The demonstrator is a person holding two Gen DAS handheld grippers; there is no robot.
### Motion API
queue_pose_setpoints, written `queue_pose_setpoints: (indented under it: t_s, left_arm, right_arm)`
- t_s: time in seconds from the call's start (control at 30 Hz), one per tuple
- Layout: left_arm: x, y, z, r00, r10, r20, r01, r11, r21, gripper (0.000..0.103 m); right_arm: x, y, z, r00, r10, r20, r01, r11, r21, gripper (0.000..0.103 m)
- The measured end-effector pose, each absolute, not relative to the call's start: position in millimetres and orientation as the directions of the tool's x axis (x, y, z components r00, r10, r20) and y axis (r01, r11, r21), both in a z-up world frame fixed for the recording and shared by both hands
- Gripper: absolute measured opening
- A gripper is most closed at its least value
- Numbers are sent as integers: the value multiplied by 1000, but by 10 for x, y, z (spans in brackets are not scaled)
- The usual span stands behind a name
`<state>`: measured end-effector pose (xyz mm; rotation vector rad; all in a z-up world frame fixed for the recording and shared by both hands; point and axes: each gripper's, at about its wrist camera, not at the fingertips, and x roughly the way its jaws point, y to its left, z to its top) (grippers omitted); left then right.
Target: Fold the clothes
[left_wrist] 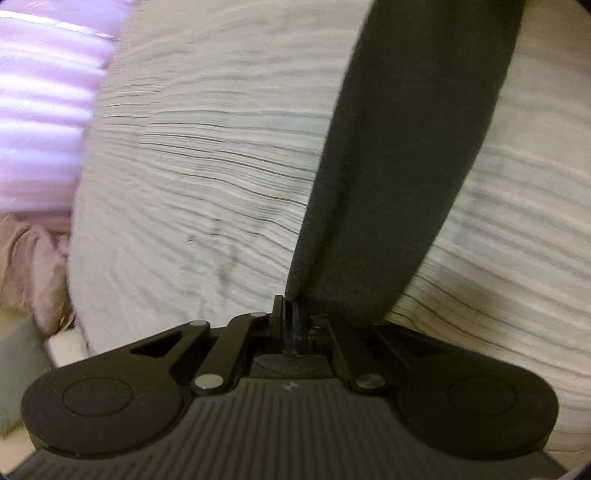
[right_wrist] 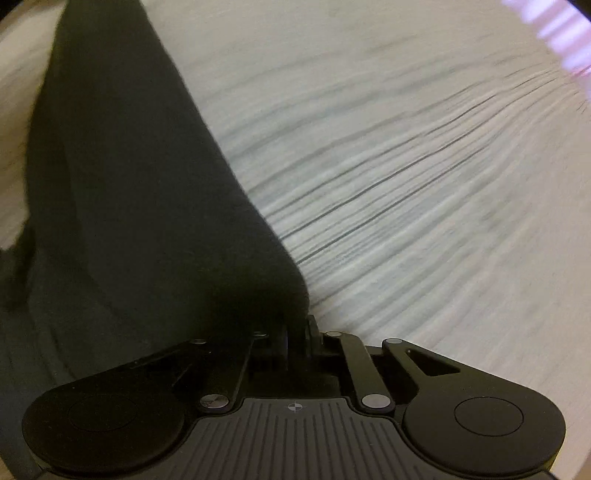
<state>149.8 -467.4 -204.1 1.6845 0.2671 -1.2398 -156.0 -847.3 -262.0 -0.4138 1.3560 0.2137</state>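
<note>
Over pale wood-grain table (left_wrist: 192,155), each hand-held gripper (left_wrist: 290,302) (right_wrist: 295,325) pinches dark garment (left_wrist: 406,147) closed.

left gripper (left_wrist: 290,308) clamping dark garment (left_wrist: 406,147); pale wood-grain table (left_wrist: 203,166)

Both fisheye views were dim and motion-blurred; wood-grain table (left_wrist: 207,155) streaked, edges bowed, black vignette at the corners.

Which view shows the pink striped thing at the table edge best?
The left wrist view: the pink striped thing fills the upper left, with its bands plain though blurred, beside the pale wood-grain table. The right wrist view catches only a sliver of it at the top right corner.
</note>
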Motion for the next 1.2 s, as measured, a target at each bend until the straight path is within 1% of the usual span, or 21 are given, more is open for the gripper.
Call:
queue_pose_setpoints:
  t_s: [0.13,0.2,0.27,0.33,0.4,0.53,0.6,0.7,0.77,0.83,0.87,0.93,1.0,1.03,1.1,1.17,1.2]
  left_arm:
    - [1092,-4116,-1492,450,-392,-802,684,-426,592,1]
    - [850,-3784,-1219,443,-408,-798,696,-404,593,1]
    - [544,-3386,-1043,426,-384,-819,712,-416,566,1]
    - [235,-3019,-1056,406,-320,-856,736,-441,514,1]
    - [-65,-2690,-1205,379,-238,-894,762,-468,448,1]
    - [-584,-2245,-1759,319,-78,-945,790,-529,310,1]
    - [-807,-2139,-1937,290,-30,-957,783,-568,255,1]
    - [-1001,-2054,-2064,270,-2,-963,763,-610,215,1]
    - [-1046,-2038,-2080,269,3,-963,758,-618,209,1]
    - [-1017,-2060,-2076,265,7,-964,761,-616,205,1]
    - [-1000,-2080,-2074,264,5,-965,757,-620,204,1]
    - [-986,-2076,-2053,260,11,-966,752,-630,195,1]
    - [-995,-2043,-2022,252,23,-968,747,-641,179,1]
    - [-1032,-2002,-2005,249,29,-968,744,-646,172,1]
    - [-1043,-2011,-1997,248,41,-968,740,-653,162,1]
    - [-1045,-2036,-1988,249,49,-967,733,-663,155,1]
    - [-1049,-2057,-1985,253,49,-966,726,-670,156,1]
  right_arm:
    - [-2318,-8205,-1870,413,-157,-897,-314,900,-302,7]
    - [-2814,-7960,-1588,464,-173,-869,-297,894,-336,7]
    - [-3286,-7727,-1377,492,-182,-851,-274,896,-350,7]
    - [-3786,-7473,-1296,482,-180,-857,-255,907,-334,7]
    - [-4158,-7257,-1396,443,-169,-880,-269,912,-310,7]
    - [-4633,-7037,-1938,327,-129,-936,-267,938,-222,7]
    - [-4732,-6998,-2147,286,-121,-950,-249,949,-196,7]
    - [-4736,-6976,-2175,275,-133,-952,-177,966,-186,8]
    - [-4721,-6998,-2072,296,-140,-945,-75,983,-169,22]
    - [-4785,-7054,-1968,325,-139,-936,70,990,-122,66]
    - [-4826,-7091,-1919,341,-138,-930,149,985,-91,69]
    - [-5010,-7271,-1846,401,-127,-907,371,928,34,69]
    - [-5200,-7460,-1783,462,-132,-877,564,807,176,69]
    - [-5326,-7605,-1822,504,-143,-852,661,699,274,69]
    - [-5521,-7799,-1945,562,-182,-807,762,495,418,69]
    - [-5686,-7973,-2092,596,-237,-767,797,290,529,69]
    - [-5725,-8034,-2155,602,-254,-757,797,237,555,69]
